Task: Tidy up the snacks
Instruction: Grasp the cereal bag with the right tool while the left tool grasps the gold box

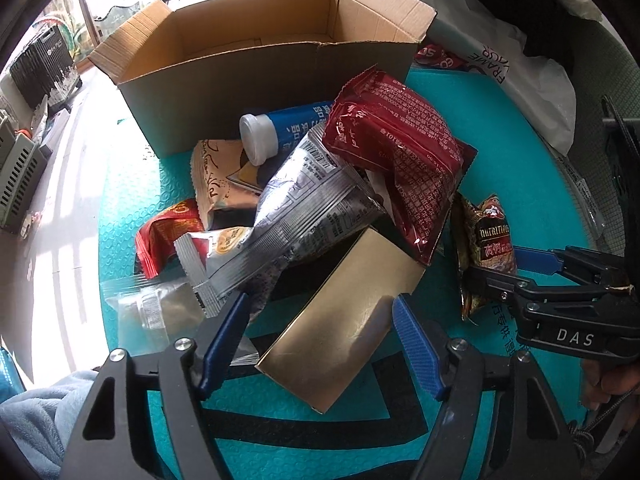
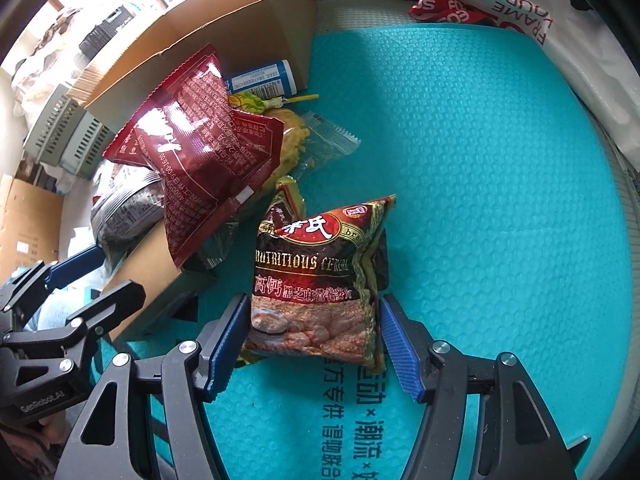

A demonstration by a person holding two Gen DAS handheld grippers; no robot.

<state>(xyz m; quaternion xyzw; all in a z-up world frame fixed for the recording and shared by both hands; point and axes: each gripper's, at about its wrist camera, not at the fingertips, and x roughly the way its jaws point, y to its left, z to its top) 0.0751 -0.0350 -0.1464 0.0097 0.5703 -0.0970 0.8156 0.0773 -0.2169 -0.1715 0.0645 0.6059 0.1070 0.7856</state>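
Note:
A pile of snacks lies on a teal mat (image 1: 500, 168) in front of an open cardboard box (image 1: 256, 64). My left gripper (image 1: 320, 298) straddles a flat gold box (image 1: 344, 316) at the pile's near edge, its blue pads against the box's sides. My right gripper (image 2: 313, 298) is shut on a dark red cereal packet (image 2: 316, 276) that lies flat on the mat, a pad pressing each long edge. In the pile are a large red pouch (image 1: 404, 168), a silver bag (image 1: 304, 208) and a blue tube with a white cap (image 1: 280, 128).
A white plastic bag (image 1: 516, 76) lies at the mat's far right. Grey crates (image 1: 20, 168) and a dark heater (image 1: 40, 64) stand off to the left. A light blue sleeve (image 1: 36, 420) shows at the lower left. A clear packet (image 1: 156, 312) lies left of the gold box.

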